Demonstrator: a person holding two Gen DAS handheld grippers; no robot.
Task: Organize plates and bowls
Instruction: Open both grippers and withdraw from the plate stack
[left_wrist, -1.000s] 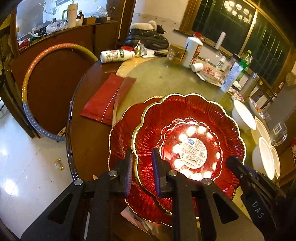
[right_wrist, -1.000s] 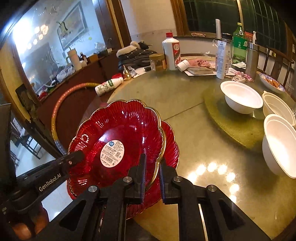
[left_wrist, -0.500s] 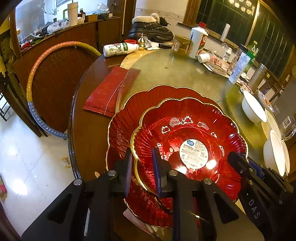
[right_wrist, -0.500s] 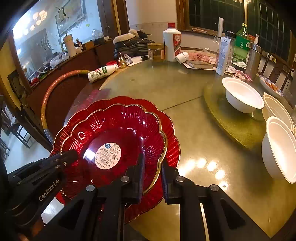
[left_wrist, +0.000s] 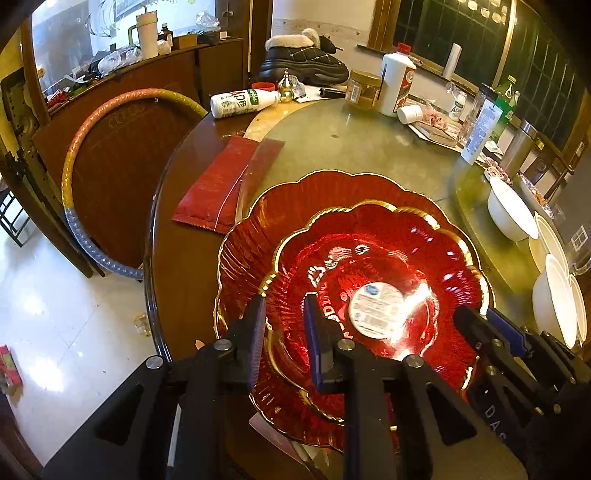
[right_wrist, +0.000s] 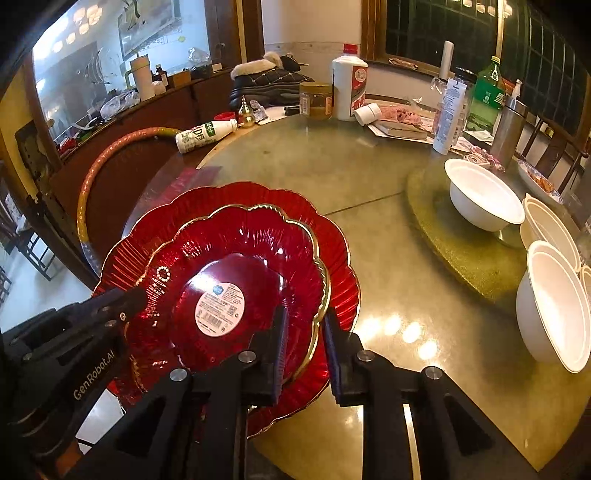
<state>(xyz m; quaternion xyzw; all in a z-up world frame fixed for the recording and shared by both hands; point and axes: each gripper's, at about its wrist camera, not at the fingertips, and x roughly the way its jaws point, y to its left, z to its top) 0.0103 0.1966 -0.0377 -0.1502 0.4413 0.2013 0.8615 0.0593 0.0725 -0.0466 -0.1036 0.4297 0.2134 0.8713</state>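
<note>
A risk is being created by the uneven release. The smaller red scalloped glossy plate with a gold rim is being held at two opposite sides, and only one side is being let go. If the left gripper is pulled away or tilted while its side is being clamped, the smaller plate is likely to be dragged off the centre of the larger red scalloped plate with a gold edge. It may then be left lying crooked on it, or be pushed, together with the larger plate, toward the near edge of the round glass-topped table, which the larger plate is already overhanging.

The jaws of the right gripper have just been opening. They are now being kept a little apart, with the gold rim of the smaller plate between them and a gap showing on its inner side, so nothing is being pressed there. The jaws of the left gripper are being kept closed on the opposite rim of the smaller plate. The smaller plate is lying nested on top of the larger plate, shifted slightly toward its right side.
</note>
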